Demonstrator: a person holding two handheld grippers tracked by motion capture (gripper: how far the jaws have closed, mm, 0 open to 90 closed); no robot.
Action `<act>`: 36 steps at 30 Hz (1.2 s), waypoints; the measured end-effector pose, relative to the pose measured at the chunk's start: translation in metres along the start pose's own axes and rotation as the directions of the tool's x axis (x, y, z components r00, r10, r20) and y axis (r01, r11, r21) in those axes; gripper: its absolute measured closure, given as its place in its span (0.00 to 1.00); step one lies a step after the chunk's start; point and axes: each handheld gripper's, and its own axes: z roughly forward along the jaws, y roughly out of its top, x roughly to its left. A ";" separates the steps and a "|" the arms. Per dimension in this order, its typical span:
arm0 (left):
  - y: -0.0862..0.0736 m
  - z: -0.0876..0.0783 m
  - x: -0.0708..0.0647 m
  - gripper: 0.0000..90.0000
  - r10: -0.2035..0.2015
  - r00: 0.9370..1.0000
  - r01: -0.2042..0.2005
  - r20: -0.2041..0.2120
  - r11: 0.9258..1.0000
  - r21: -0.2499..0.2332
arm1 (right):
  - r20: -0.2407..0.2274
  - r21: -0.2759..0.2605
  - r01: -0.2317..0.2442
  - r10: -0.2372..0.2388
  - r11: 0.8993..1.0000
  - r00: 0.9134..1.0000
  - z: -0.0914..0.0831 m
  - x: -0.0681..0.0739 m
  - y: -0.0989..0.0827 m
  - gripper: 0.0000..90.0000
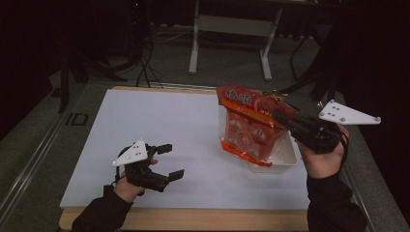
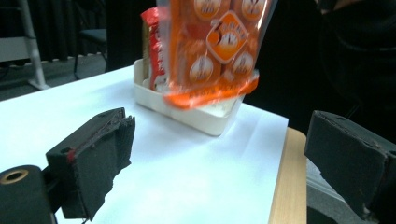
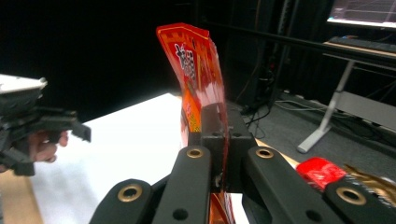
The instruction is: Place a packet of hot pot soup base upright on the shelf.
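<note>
White worktop (image 1: pixel 159 140) lay bare by my left gripper (image 1: pixel 170 161), jaws spread. My right gripper (image 1: pixel 283 119) pinched the orange snack bag (image 1: pixel 249 128) above the tray (image 1: pixel 289 157) (right edge); I judged lifting straight would avoid snagging.

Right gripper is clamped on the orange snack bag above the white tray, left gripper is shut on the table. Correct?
Not quite. The left gripper is open, its fingers spread wide with nothing between them, as the left gripper view shows. The right gripper does clamp the orange snack bag above the white tray.
</note>
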 end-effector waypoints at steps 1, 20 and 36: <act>-0.003 -0.001 0.001 0.07 -0.009 1.000 0.009 -0.003 1.000 0.005 | 0.005 0.001 0.001 -0.001 1.000 1.000 -0.001 -0.001 0.001 1.00; -0.035 -0.010 -0.001 0.07 -0.040 0.999 0.042 -0.027 0.997 0.062 | 0.125 0.006 -0.051 0.050 0.999 0.991 -0.016 -0.047 0.001 1.00; -0.048 -0.012 0.003 0.07 -0.050 0.997 0.053 -0.055 0.997 0.060 | 0.152 0.056 -0.099 0.089 0.994 0.984 -0.014 -0.064 -0.027 1.00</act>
